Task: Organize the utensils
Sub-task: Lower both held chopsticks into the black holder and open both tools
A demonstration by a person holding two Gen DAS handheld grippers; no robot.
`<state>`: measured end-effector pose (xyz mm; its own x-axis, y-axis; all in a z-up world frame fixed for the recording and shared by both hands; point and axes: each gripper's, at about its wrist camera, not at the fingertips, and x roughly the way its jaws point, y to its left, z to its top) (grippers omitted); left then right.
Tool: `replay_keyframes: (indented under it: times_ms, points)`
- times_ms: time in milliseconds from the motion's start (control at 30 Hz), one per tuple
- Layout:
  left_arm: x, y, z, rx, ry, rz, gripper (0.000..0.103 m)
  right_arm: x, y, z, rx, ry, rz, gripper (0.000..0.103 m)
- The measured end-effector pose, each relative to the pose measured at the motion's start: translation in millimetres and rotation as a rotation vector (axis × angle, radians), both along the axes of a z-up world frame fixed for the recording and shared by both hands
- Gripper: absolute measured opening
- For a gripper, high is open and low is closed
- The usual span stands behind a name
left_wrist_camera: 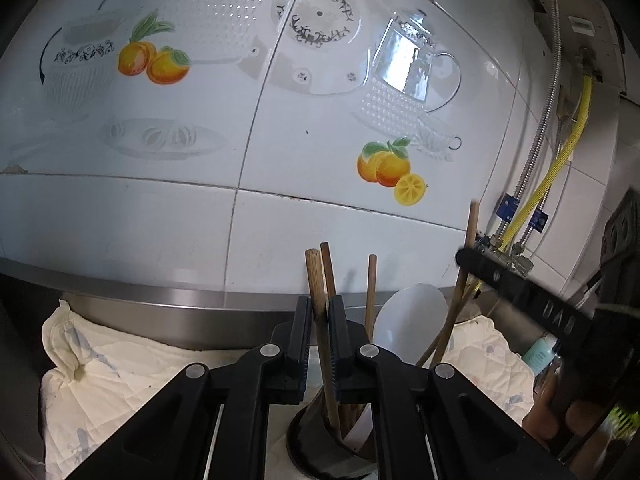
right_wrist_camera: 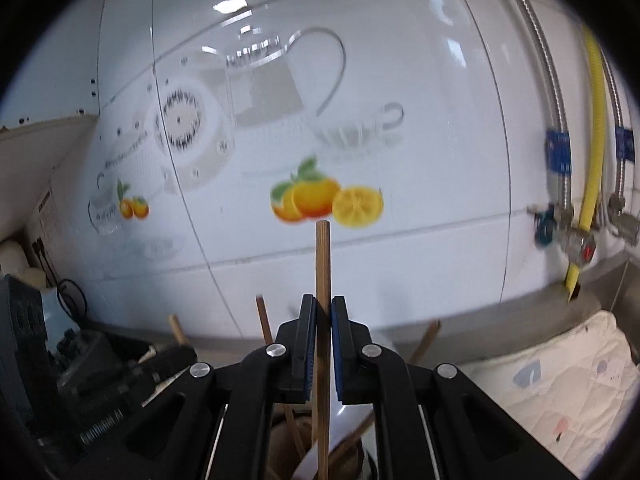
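Two tools, each clamped on chopstick: left tool (left_wrist_camera: 320,336) steadies chopstick (left_wrist_camera: 318,300) upright in holder (left_wrist_camera: 316,440); right tool (right_wrist_camera: 323,340) apparently lowering stick (right_wrist_camera: 322,264) toward same holder.

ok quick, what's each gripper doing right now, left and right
Left gripper: closed on a wooden chopstick that stands in the utensil holder.
Right gripper: closed on another upright wooden stick.

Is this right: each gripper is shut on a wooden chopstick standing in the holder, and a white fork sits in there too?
Not a fork: the left wrist view shows a white spoon in the holder. The rest holds: left gripper and right gripper each clamp a chopstick.
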<state>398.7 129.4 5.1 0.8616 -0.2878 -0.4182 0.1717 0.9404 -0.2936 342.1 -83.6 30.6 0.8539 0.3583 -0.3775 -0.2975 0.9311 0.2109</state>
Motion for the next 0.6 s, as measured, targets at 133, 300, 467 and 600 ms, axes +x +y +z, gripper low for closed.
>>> replay_keyframes:
  times_ms: [133, 300, 467, 600]
  points:
    - [-4, 2, 4, 0.005, 0.002, 0.012, 0.035, -10, 1, -5, -0.039, 0.037, 0.031, 0.010]
    - [-17, 3, 13, 0.022, -0.007, 0.021, 0.046, -21, -1, -4, -0.076, 0.073, 0.041, 0.014]
    - [-38, 2, 24, 0.048, -0.013, 0.021, 0.046, -38, -9, 3, -0.080, 0.074, 0.053, 0.046]
    - [-57, 3, 29, 0.050, 0.009, 0.024, 0.046, -56, -20, 5, -0.097, 0.088, 0.073, 0.046]
